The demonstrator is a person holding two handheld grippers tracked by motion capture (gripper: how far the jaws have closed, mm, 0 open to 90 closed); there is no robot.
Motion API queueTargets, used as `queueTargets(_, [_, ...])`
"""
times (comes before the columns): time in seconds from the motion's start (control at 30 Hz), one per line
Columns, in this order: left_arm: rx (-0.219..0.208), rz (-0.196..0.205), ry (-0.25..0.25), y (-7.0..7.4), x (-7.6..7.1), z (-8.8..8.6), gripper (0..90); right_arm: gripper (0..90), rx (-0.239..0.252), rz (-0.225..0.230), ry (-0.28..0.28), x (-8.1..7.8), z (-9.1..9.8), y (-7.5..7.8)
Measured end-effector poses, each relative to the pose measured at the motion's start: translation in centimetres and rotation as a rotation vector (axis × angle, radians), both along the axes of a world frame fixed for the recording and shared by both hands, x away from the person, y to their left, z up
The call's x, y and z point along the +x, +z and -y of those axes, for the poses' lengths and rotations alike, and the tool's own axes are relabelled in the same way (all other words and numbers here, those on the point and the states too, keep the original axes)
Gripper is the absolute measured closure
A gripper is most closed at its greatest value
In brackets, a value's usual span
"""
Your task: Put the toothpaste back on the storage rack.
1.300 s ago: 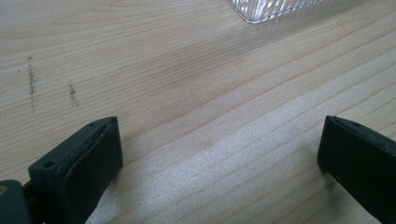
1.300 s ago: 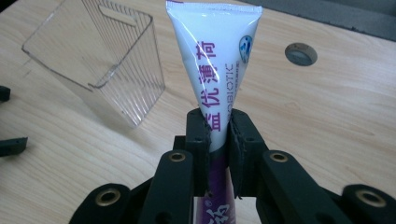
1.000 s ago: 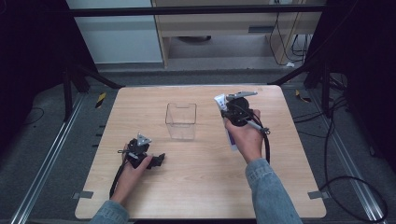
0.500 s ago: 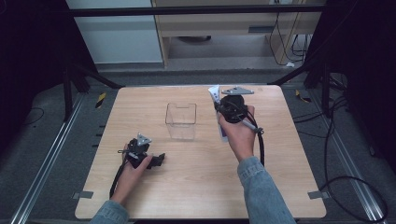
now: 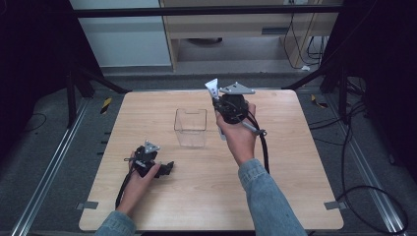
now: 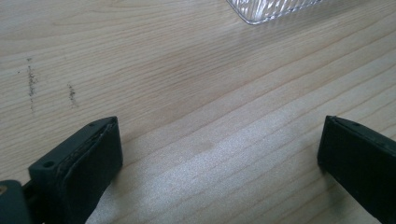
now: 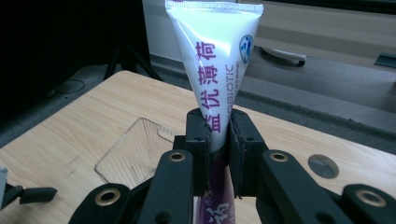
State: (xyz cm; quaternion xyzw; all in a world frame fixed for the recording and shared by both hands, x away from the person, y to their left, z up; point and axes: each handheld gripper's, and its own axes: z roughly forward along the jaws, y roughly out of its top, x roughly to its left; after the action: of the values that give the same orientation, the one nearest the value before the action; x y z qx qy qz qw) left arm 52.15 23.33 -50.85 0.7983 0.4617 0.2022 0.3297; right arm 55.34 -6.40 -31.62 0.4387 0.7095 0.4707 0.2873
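1. On top of the wooden table (image 5: 295,196), pretty much dead centre, a clear plastic box (image 5: 190,127) is parked upright with its open side up. It's the landmark, so everything below is placed relative to it.
2. Just right of the clear plastic box and raised above the tabletop, the right gripper (image 5: 222,105) is held in the person's right hand, sleeve in denim. Its jaws are pressed together on a white tube (image 7: 215,60), pinched roughly around the middle.
3. That white tube is stood nearly upright in the jaws: the flat crimped end is pointed up, and the purple lower part is seen hanging below the pads in the right gripper view. Purple lettering can be made out along its side. In the high view its tip (image 5: 212,88) is seen up and to the right of the box's far rim, not touching it.
4. Down-left of the clear plastic box, well apart from it, the left gripper (image 5: 164,168) is rested on the table. Its jaws are spread wide with nothing but bare wood between them.
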Motion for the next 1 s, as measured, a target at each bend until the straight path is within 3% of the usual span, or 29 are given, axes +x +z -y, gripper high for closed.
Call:
queueTargets(0.47, [-0.002, 0.000, 0.002, 0.0, 0.0, 0.0, 0.0, 79.5, 0.035, 0.046, 0.039, 1.4, -3.3, 2.4])
queueTargets(1.0, [-0.002, 0.000, 0.002, 0.0, 0.0, 0.0, 0.0, 79.4, 0.048, 0.072, 0.029, 3.7, -4.8, 2.5])
